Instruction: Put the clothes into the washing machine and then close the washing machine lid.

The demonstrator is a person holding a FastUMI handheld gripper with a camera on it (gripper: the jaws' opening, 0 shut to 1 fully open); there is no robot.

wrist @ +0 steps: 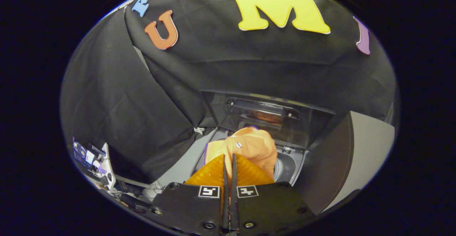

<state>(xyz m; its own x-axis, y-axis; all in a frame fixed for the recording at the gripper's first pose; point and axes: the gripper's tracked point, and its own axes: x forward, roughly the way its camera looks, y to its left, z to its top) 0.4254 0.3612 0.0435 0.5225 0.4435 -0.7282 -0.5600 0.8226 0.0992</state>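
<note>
Clothes (pixel 249 147) are hanging pinched tight in the gripper (pixel 229 164) jaws, just ahead, and over the open washing machine (pixel 285 164) drum.

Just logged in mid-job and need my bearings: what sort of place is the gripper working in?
Likely a staged laundry booth: a black cloth wall hangs behind a top-loading washing machine with its lid raised. The gripper holds an orange garment over the drum opening.
</note>
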